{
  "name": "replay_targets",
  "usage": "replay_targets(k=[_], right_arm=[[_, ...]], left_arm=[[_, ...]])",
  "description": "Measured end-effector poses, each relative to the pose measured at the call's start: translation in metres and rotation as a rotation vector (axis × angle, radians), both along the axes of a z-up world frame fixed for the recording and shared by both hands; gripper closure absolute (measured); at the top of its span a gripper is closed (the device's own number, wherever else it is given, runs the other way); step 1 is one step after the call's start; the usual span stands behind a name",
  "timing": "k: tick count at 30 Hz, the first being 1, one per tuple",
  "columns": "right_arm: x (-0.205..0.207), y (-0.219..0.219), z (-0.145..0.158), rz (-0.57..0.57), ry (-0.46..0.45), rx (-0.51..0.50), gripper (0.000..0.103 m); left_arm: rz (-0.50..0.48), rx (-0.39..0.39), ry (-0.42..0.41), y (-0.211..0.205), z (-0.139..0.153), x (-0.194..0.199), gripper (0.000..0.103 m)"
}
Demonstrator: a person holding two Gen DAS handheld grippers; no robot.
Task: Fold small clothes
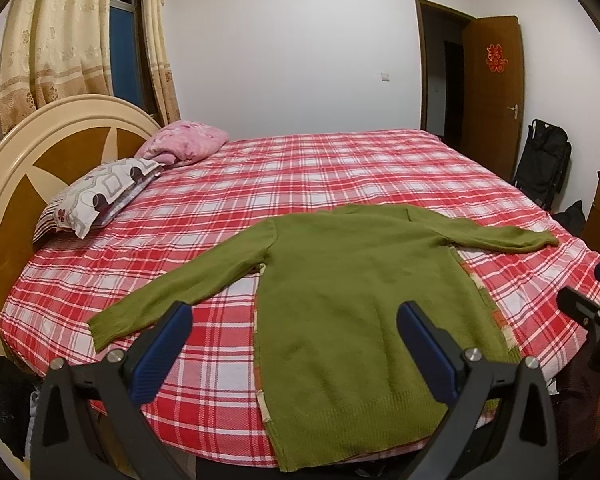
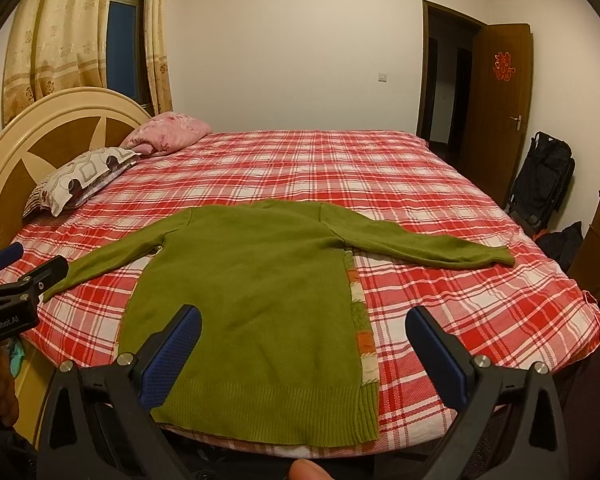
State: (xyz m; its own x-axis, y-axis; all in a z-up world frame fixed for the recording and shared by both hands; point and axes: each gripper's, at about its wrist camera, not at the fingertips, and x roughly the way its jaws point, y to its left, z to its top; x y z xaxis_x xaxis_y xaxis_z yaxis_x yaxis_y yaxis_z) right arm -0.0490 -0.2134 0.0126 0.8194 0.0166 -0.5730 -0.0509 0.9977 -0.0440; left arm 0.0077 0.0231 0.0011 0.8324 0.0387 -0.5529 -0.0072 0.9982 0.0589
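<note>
The green sweater [image 1: 352,292] lay spread flat on the bed [image 1: 340,168], back side up, both sleeves stretched out sideways, its hem at the near edge of the bed just below both claws. The left claw [image 1: 294,332] hovered wide open over the hem's left part, holding nothing; the right claw [image 2: 304,340] hung likewise agape and empty over the hem's right part. Folding had not yet begun, by the look of it. A good first move would probably be to take a sleeve by its cuff, the left sleeve [image 1: 172,292] lying ahead and left of the left claw, and lay it across the body, pinching only the knit and not the plaid sheet beneath. Far ahead to the left lay a patterned pillow [image 1: 96,196] and a pink quilt [image 1: 184,142], well apart from the sweater; nothing stood in the way.
</note>
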Motion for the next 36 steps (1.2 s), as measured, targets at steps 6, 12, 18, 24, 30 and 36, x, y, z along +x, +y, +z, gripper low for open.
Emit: replay_targets(k=[6,12,18,24,30,36], right_arm=[[0.002,0.0,-0.003,0.003,0.008,-0.005,0.001],[0.004,-0.002,-0.005,0.014,0.01,0.01,0.001],[0.009,-0.003,-0.013,0.034,0.023,0.015,0.001],[0.031,-0.018,-0.035,0.035,0.065,0.027,0.001],[0.071,-0.068,-0.056,-0.058,0.079,0.062,0.001],[0.125,-0.146,-0.066,-0.229,0.104,0.147,0.026]], left_arm=[[-0.005,0.012,0.004,-0.005,-0.004,0.001,0.0],[0.0,0.029,0.001,-0.008,-0.008,0.002,0.0],[-0.006,0.058,0.014,-0.01,-0.021,0.014,0.0],[-0.001,0.099,0.019,-0.009,-0.041,0.041,0.0],[0.013,0.144,0.037,-0.004,-0.068,0.095,0.0],[0.021,0.144,0.038,0.002,-0.085,0.145,0.0]])
